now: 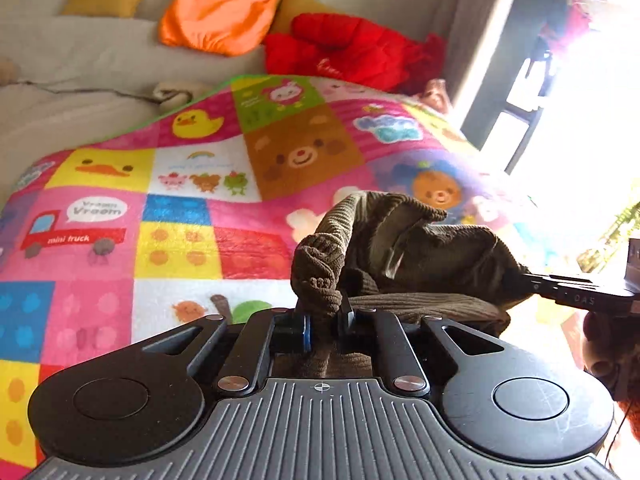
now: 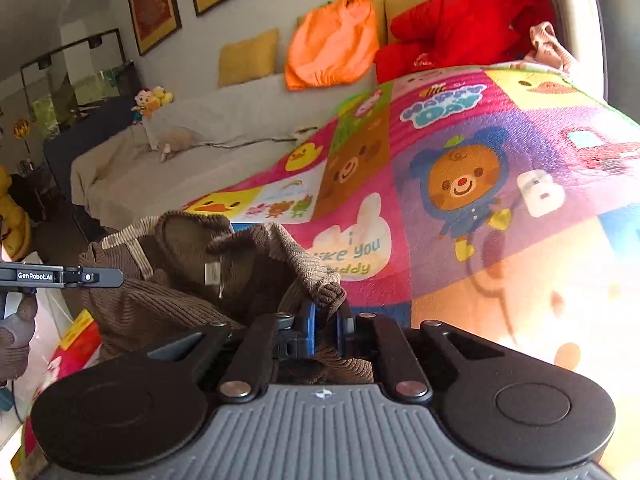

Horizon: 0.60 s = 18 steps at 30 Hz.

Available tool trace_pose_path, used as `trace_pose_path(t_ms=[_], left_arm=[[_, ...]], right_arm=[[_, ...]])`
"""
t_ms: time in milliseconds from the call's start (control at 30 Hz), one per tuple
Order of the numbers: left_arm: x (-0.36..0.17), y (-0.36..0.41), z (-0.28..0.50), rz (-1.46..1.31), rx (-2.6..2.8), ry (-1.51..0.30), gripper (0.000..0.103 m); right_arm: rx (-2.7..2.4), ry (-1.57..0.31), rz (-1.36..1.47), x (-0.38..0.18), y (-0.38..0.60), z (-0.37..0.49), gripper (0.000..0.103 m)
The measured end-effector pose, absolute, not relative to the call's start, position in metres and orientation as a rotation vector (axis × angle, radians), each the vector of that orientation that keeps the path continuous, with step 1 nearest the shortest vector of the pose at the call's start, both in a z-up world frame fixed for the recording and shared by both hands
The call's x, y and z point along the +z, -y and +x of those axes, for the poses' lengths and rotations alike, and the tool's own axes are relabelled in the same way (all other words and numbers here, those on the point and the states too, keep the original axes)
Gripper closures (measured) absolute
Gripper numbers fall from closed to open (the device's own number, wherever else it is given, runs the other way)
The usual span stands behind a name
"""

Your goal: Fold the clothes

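- The left gripper (image 1: pixel 325 316) is clamped on a bunched corner of the brown corduroy garment (image 1: pixel 404 256).
- The right gripper (image 2: pixel 326 320) pinches another edge of that garment.
- The garment hangs slack between them, above the near edge of the cartoon blanket (image 1: pixel 180 208).
- Farther back lie an orange cushion (image 1: pixel 220 12) and a red jacket (image 1: pixel 340 52).
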<state>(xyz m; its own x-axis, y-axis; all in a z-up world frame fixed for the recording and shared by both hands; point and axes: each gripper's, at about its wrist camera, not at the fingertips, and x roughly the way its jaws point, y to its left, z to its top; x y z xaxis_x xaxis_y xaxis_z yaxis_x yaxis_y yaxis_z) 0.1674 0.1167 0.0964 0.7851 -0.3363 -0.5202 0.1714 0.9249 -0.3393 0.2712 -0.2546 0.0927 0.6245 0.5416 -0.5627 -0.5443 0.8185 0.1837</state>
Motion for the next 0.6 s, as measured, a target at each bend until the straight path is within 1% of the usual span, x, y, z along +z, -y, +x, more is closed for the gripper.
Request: trace_pose_path(t_ms=[67, 100, 133, 200, 267, 333, 400, 433, 467, 500, 533, 567, 600], left_arm=[[0.098, -0.111, 0.133, -0.259, -0.314, -0.599, 0.089], [0.095, -0.108, 0.119, -0.251, -0.328, -0.604, 0.086], [0.09, -0.105, 0.104, -0.245, -0.344, -0.624, 0.081], [0.077, -0.1, 0.076, -0.227, -0.374, -0.66, 0.077], [0.064, -0.096, 0.049, -0.204, -0.402, -0.693, 0.068], [0.051, -0.098, 0.028, -0.224, -0.405, -0.717, 0.044], [0.041, -0.104, 0.013, -0.269, -0.409, -0.736, 0.04], [0.037, -0.109, 0.008, -0.304, -0.413, -0.743, 0.032], [0.036, -0.116, 0.006, -0.357, -0.42, -0.741, 0.026], [0.035, -0.123, 0.007, -0.427, -0.431, -0.734, 0.017], [0.036, -0.129, 0.01, -0.48, -0.437, -0.723, 0.014], [0.036, -0.133, 0.014, -0.533, -0.442, -0.711, 0.013], [0.035, -0.136, 0.022, -0.586, -0.444, -0.704, 0.01]], right_arm=[[0.645, -0.638, -0.023, 0.096, 0.27, 0.235, 0.094], [0.655, -0.636, -0.034, 0.097, 0.277, 0.217, 0.094], [0.651, -0.646, -0.055, 0.093, 0.282, 0.205, 0.094], [0.643, -0.668, -0.098, 0.083, 0.291, 0.181, 0.094], [0.628, -0.687, -0.152, 0.068, 0.3, 0.16, 0.093], [0.617, -0.71, -0.183, 0.057, 0.312, 0.145, 0.088], [0.612, -0.731, -0.182, 0.049, 0.324, 0.133, 0.078], [0.61, -0.735, -0.165, 0.047, 0.333, 0.126, 0.075], [0.604, -0.73, -0.145, 0.047, 0.34, 0.121, 0.067], [0.602, -0.72, -0.108, 0.05, 0.348, 0.116, 0.056], [0.6, -0.71, -0.07, 0.052, 0.356, 0.112, 0.05], [0.602, -0.697, -0.026, 0.055, 0.362, 0.111, 0.04], [0.609, -0.69, 0.042, 0.056, 0.368, 0.112, 0.036]])
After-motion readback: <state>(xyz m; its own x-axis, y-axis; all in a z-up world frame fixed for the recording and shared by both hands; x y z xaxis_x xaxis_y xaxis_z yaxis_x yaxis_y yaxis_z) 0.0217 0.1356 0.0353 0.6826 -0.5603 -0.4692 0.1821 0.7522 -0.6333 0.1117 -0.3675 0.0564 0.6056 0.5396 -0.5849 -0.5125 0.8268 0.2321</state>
